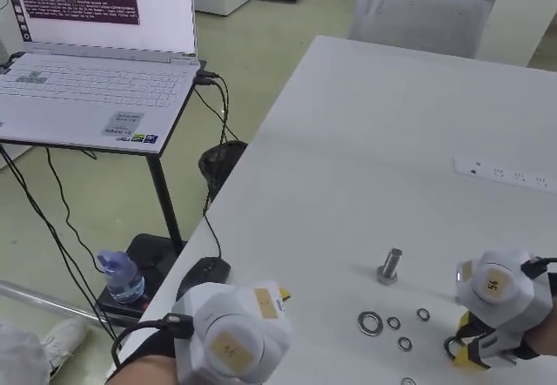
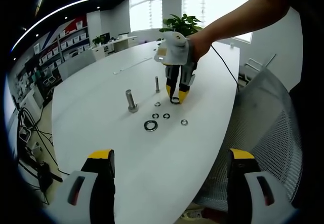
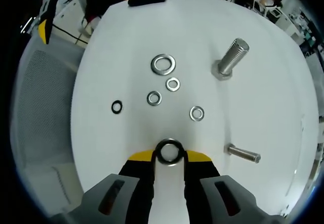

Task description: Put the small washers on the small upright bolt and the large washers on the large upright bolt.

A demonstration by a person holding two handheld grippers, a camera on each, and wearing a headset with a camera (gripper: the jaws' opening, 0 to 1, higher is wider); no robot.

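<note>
On the white table (image 1: pixel 365 158) the large upright bolt (image 1: pixel 391 266) (image 3: pixel 230 59) (image 2: pixel 131 101) stands ahead of a loose large washer (image 1: pixel 370 322) (image 3: pixel 163 64) and several small washers (image 3: pixel 154 98) (image 1: pixel 405 343) (image 2: pixel 166 116). The thin small bolt (image 3: pixel 243 153) (image 2: pixel 157 84) stands close beside my right gripper (image 3: pixel 169 158) (image 1: pixel 461 350) (image 2: pixel 175 96). That gripper hangs low over the table, shut on a large washer (image 3: pixel 169 150) at its tips. My left gripper (image 2: pixel 171 155) (image 1: pixel 231 337) is back at the near table edge, jaws wide open with nothing between them.
A laptop (image 1: pixel 87 80) sits on a stand left of the table, with cables, a mouse (image 1: pixel 204 272) and a water bottle (image 1: pixel 122 276) below. A power strip (image 1: pixel 505 176) lies at the right. A grey chair (image 1: pixel 418 19) stands at the far end.
</note>
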